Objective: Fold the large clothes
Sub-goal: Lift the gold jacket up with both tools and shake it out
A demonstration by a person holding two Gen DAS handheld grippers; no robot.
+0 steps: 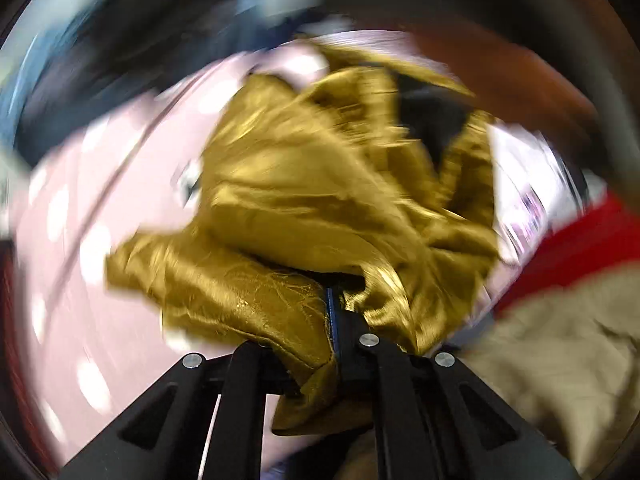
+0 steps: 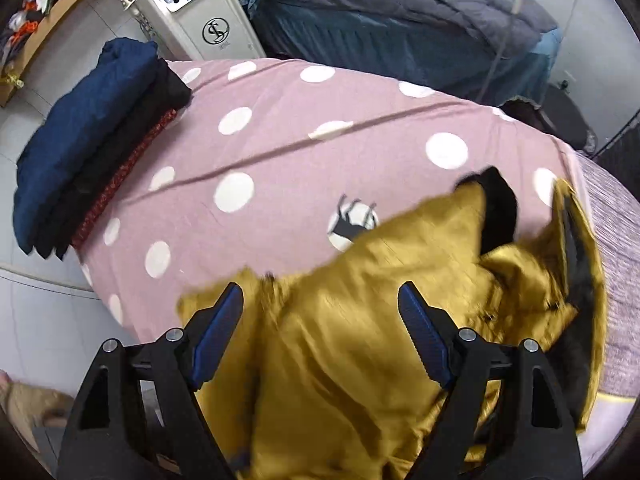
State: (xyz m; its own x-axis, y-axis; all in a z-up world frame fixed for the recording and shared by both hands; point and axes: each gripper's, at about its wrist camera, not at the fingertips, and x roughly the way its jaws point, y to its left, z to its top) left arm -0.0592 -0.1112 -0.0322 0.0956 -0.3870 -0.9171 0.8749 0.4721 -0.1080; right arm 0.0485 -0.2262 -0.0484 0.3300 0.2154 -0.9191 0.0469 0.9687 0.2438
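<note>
A shiny mustard-gold jacket [image 2: 360, 340] with black lining [image 2: 498, 208] lies crumpled on a pink bedspread with white dots [image 2: 280, 128]. My left gripper [image 1: 334, 312] is shut on a fold of the gold jacket [image 1: 288, 208] and holds it up; that view is motion-blurred. My right gripper [image 2: 322, 300] is open, its blue-padded fingers [image 2: 218, 332] spread just above the jacket's near part, holding nothing.
A stack of folded clothes, dark blue on top [image 2: 88, 120], sits at the bed's left edge. A white machine on a stand [image 2: 192, 8] and a second bed with grey and blue covers [image 2: 400, 12] stand behind. Red and beige cloth [image 1: 560, 320] shows at the right of the left wrist view.
</note>
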